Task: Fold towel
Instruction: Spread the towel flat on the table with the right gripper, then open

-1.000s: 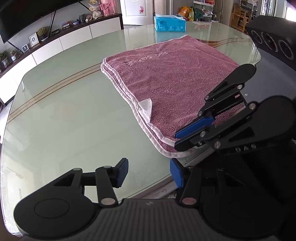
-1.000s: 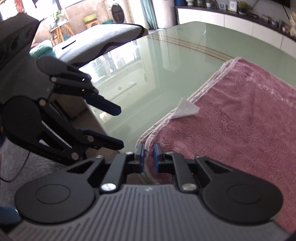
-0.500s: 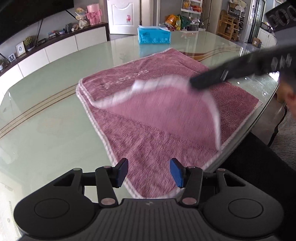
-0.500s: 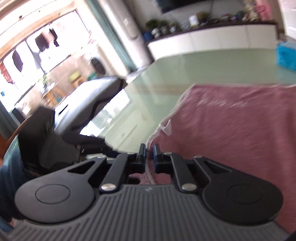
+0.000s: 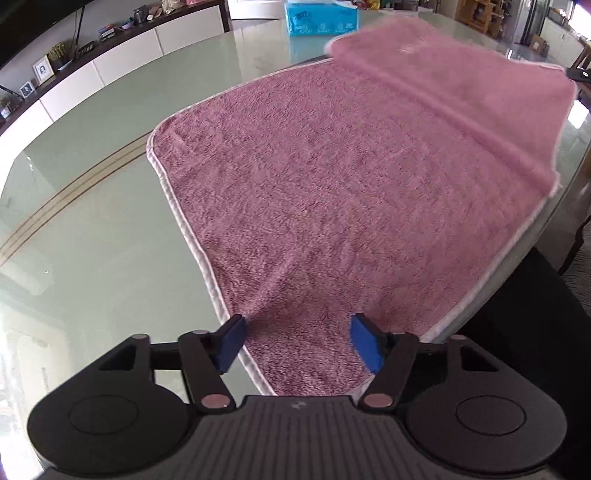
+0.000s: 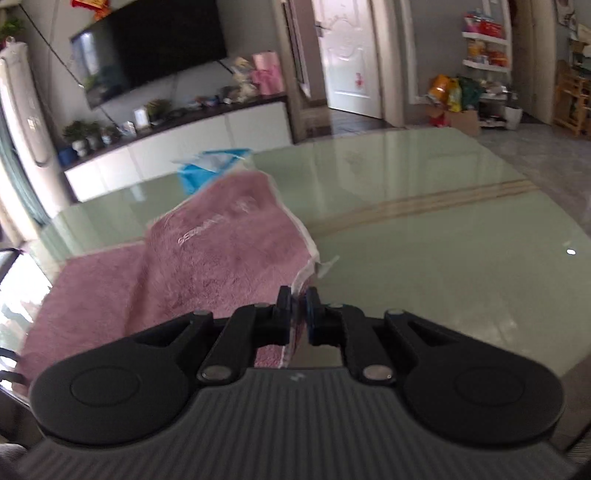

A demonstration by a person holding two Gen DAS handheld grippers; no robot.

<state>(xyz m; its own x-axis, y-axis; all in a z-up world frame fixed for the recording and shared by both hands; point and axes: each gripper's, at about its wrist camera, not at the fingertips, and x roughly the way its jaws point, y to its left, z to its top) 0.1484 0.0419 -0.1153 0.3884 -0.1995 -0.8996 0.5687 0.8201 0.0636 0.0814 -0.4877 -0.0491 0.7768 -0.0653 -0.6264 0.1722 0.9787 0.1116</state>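
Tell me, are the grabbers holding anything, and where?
The right gripper is shut on the towel, pinching its white-trimmed edge near a corner and lifting that part off the table. The left gripper is open, holding nothing.

Dusty pink towel (image 5: 332, 206), fluffy, edged all round in pale white piping — faint lettering shows on its lifted flap. The glass table (image 5: 92, 206) reads pale green with tan stripes. Black grippers carry blue pads (image 5: 364, 347). A turquoise tissue box (image 5: 321, 16) sits beyond.
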